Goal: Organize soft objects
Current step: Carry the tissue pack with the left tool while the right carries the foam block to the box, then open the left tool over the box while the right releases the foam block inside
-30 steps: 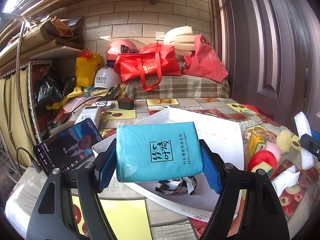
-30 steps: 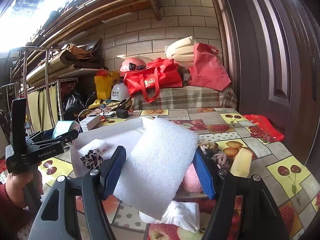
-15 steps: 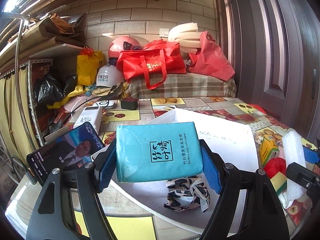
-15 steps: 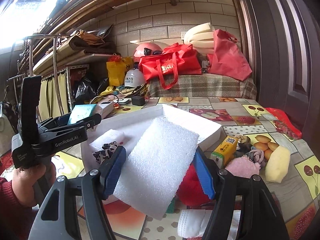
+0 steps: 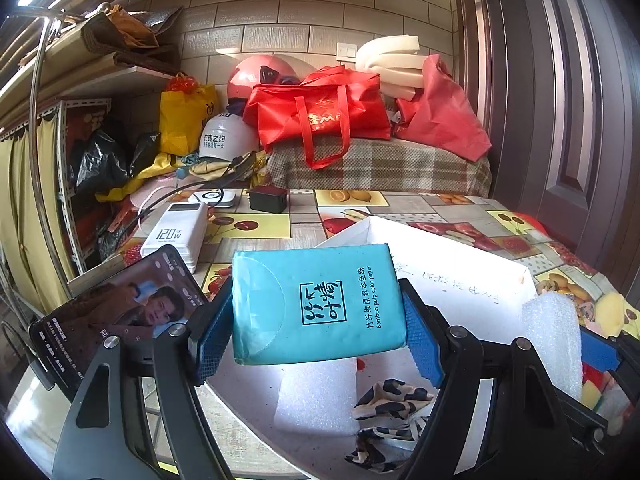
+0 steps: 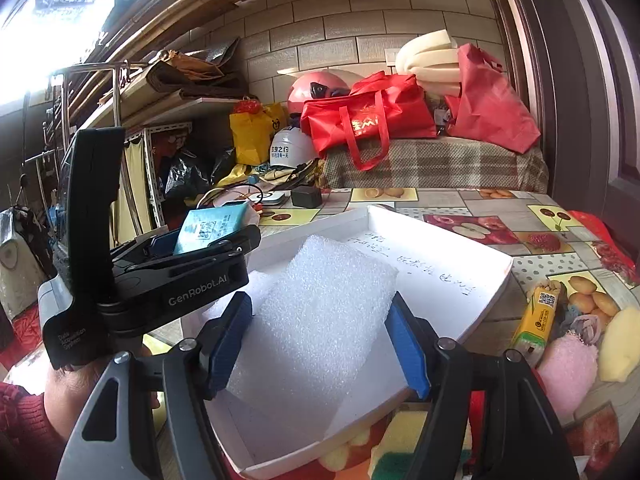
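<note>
Foam sheet [image 6: 320, 320], clamped in right fingers, now over tray [image 6: 480, 304]; left fingers grip tissue pack [image 5: 316, 300].

Behind the tool, handwriting [image 6: 416, 266] on white box floor too small to read. Below the tool, leopard cloth [image 5: 390, 420] partly hidden.

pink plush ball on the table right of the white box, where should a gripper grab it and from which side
Grip the pink plush ball across its rounded middle, coming from above. It is hemmed in by the yellow carton on its left and the yellow sponge on its right, so only the top is open, and the fluff should compress evenly.
</note>
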The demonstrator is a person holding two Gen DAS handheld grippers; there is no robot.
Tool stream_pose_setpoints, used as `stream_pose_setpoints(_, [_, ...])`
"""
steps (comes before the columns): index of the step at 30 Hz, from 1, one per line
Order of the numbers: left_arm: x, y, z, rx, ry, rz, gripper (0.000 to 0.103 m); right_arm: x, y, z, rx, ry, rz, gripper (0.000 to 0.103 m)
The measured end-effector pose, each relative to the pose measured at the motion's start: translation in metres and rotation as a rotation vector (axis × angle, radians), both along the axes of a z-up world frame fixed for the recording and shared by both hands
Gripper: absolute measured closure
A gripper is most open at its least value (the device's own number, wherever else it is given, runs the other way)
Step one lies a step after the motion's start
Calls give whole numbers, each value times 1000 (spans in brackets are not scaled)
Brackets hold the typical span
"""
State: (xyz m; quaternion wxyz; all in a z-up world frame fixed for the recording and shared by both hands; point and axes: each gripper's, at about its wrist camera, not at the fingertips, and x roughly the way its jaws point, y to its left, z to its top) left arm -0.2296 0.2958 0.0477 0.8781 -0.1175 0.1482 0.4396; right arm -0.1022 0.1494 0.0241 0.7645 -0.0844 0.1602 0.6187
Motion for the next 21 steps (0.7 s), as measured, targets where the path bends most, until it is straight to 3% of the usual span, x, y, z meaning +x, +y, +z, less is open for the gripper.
stream_pose_setpoints(13, [21,-6,5,93,29,-73,26,52,23,-8,-68,159,-185,35])
stream_pose_setpoints(19, [28,-2,5,70,46,-102,24,48,28,-8,-102,131,-199,33])
stream_pose_setpoints(21, [27,-2,5,71,44,-85,21,46,30,-8,-110,120,-196,25])
